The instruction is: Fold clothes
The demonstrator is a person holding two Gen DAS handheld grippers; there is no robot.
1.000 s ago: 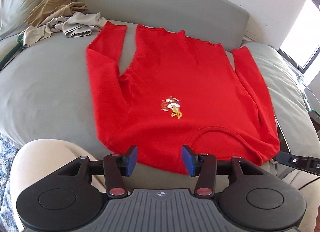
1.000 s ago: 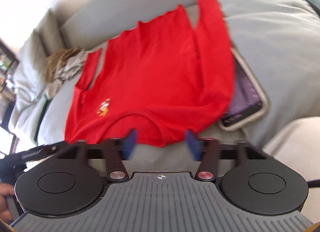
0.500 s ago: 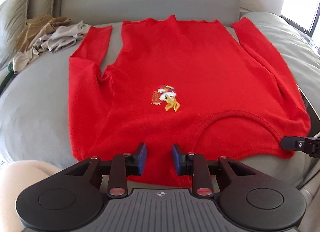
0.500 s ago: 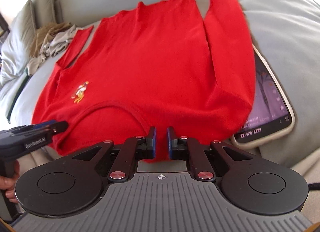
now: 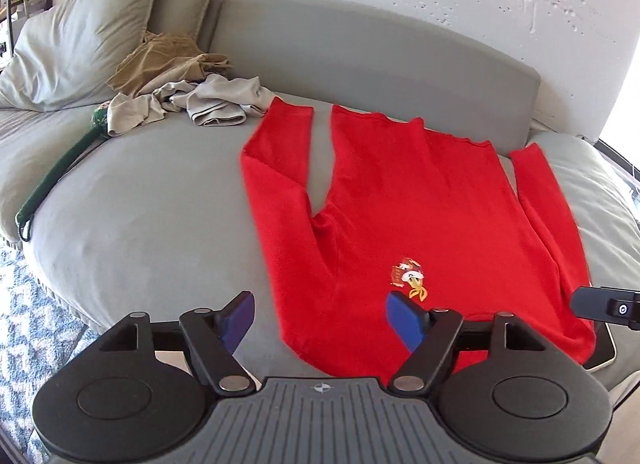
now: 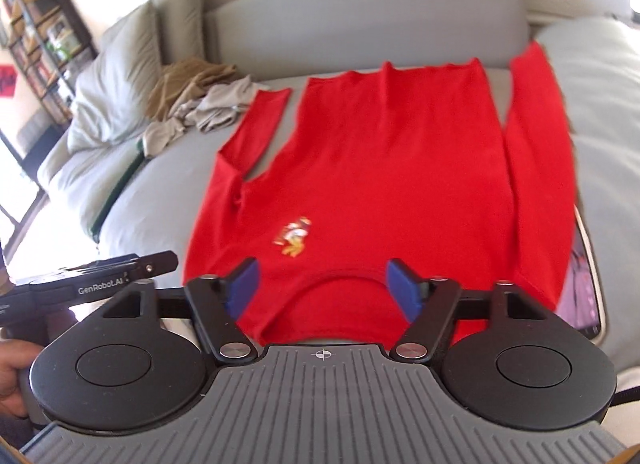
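A red long-sleeved shirt (image 5: 404, 204) with a small duck print (image 5: 410, 282) lies flat on a grey sofa cushion (image 5: 140, 204), neckline nearest me, hem toward the backrest. Both sleeves run alongside the body. My left gripper (image 5: 320, 318) is open above the shirt's near left shoulder, nothing between its blue pads. In the right wrist view the same shirt (image 6: 380, 168) fills the middle, and my right gripper (image 6: 322, 286) is open above the neckline (image 6: 340, 284), holding nothing. The left gripper's tip (image 6: 152, 264) shows at the left there.
Crumpled beige and tan clothes (image 5: 192, 92) lie at the back left beside grey pillows (image 5: 80, 44). A dark green strap (image 5: 56, 176) runs along the cushion's left edge. A tablet (image 6: 584, 288) lies partly under the shirt's right sleeve. A patterned rug (image 5: 24, 304) is at lower left.
Both grippers have opened wide after being nearly shut on the shirt's near edge. Both have pulled back and up; the left one has shifted left. The shirt lies flat, released.
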